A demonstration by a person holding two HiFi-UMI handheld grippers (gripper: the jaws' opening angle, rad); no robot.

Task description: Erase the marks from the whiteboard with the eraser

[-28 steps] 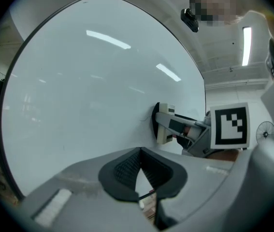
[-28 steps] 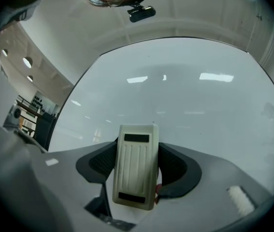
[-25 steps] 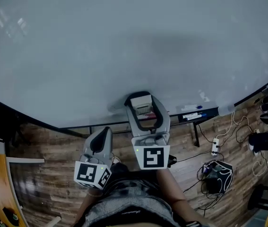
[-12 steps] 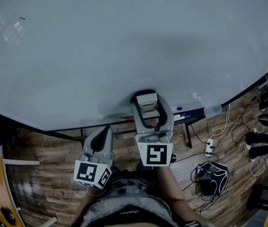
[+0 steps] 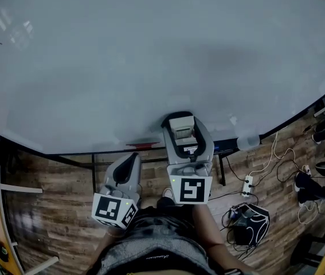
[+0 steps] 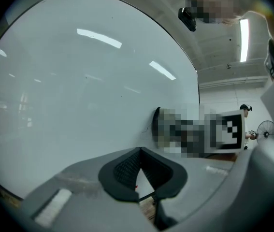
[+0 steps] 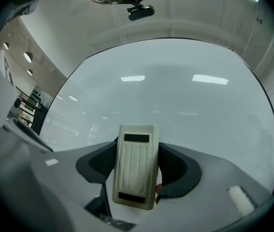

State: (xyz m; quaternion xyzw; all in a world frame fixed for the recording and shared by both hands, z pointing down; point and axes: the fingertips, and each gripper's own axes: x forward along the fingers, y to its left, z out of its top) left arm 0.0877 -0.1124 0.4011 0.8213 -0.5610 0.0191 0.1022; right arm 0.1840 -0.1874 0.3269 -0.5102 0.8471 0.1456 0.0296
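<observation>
The right gripper [image 5: 183,132] has its jaws clamped on the pale eraser [image 7: 136,166], held at the lower edge of the whiteboard [image 5: 151,50]. The left gripper [image 5: 130,159] hangs just beside it, jaws pressed together with nothing between them

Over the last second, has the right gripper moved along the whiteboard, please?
Yes. The right gripper, shut on the eraser, has shifted rightward, nearer the power strip.

wood-plank floor [image 5: 47,211]; white power strip [image 5: 246,184] near tangled cables [image 5: 241,221] at right
</observation>
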